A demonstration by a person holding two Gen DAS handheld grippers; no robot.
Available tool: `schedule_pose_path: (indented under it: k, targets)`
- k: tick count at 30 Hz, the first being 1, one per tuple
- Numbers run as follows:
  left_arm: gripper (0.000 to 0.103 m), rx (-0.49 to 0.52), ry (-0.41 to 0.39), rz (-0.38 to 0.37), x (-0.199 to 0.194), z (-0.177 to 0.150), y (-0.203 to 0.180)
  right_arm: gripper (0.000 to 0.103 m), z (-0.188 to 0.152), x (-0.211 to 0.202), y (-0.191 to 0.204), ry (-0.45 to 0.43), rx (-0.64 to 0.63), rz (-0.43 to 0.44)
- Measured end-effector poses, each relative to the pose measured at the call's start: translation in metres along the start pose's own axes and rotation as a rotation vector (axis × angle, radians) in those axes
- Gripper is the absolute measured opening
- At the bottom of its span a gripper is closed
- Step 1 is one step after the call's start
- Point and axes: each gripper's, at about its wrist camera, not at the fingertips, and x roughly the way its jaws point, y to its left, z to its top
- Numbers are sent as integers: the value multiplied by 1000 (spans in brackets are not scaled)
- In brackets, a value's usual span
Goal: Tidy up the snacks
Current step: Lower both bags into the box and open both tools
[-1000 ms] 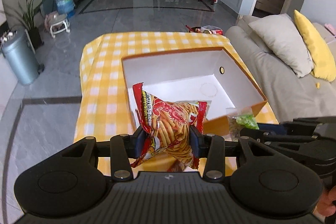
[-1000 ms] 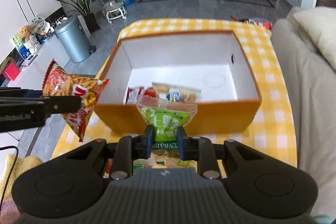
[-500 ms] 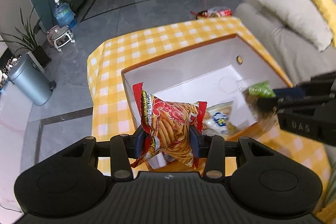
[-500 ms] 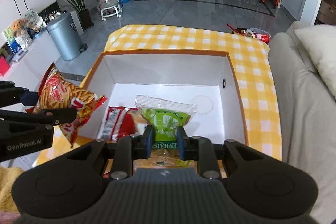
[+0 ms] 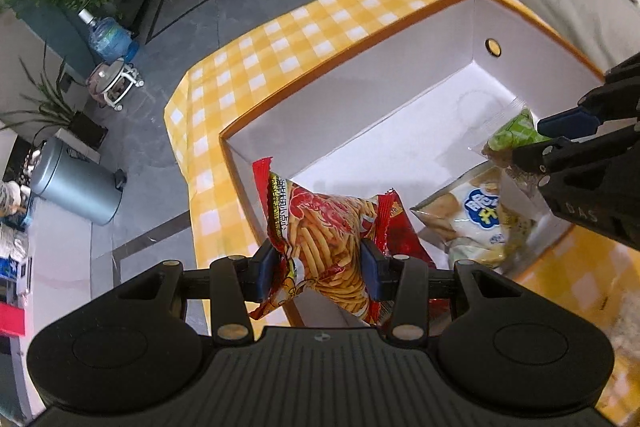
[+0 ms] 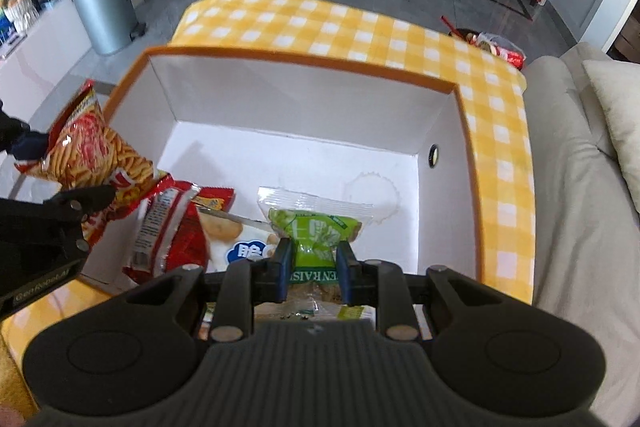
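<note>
My left gripper [image 5: 318, 269] is shut on a red bag of stick snacks [image 5: 324, 227], held over the near left corner of the open orange box [image 5: 360, 27] with white inside walls. In the right wrist view the same red bag [image 6: 92, 155] hangs at the left above the box rim. My right gripper [image 6: 314, 267] is shut on a green raisin packet [image 6: 316, 231] over the near side of the box [image 6: 320, 61]. Inside the box lie a red packet [image 6: 172, 231] and a white biscuit packet [image 6: 236, 247].
The box stands on a table with a yellow checked cloth [image 6: 360, 31]. A beige sofa with cushions [image 6: 592, 187] runs along the right. A grey bin [image 6: 104, 11] and a water jug [image 5: 110, 41] stand on the floor at the left. More snack packets [image 6: 500, 51] lie past the table's far right corner.
Both grippers have moved forward and down over the box with their packets still held. The box's inside, with the red and white packets, has come into fuller view. The left wrist has rolled.
</note>
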Motion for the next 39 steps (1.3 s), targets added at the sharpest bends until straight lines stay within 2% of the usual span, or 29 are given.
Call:
schedule_pose_path:
  k: [11, 21, 25, 27, 28, 30, 33, 39]
  targets:
    - [49, -7, 69, -88, 31, 9, -4, 20, 5, 46, 5, 144, -62, -42]
    - [51, -36, 111, -127, 47, 6, -5, 19, 0, 66, 5, 187, -74, -49]
    - [58, -40, 112, -124, 45, 5, -4, 19, -1, 66, 6, 188, -80, -58]
    - [59, -33, 100, -126, 42, 4, -4, 24, 0, 64, 8, 180, -86, -64]
    - [65, -25, 89, -122, 39, 4, -4, 32, 0, 62, 9, 172, -93, -65]
    - [71, -13, 70, -114, 35, 4, -4, 34, 1, 59, 11, 159, -110, -60]
    - [74, -11, 45, -116, 25, 4, -3, 37, 2, 53, 14, 150, -122, -63]
    - [76, -2, -2, -111, 6, 4, 1, 49, 3, 39, 16, 128, -123, -79]
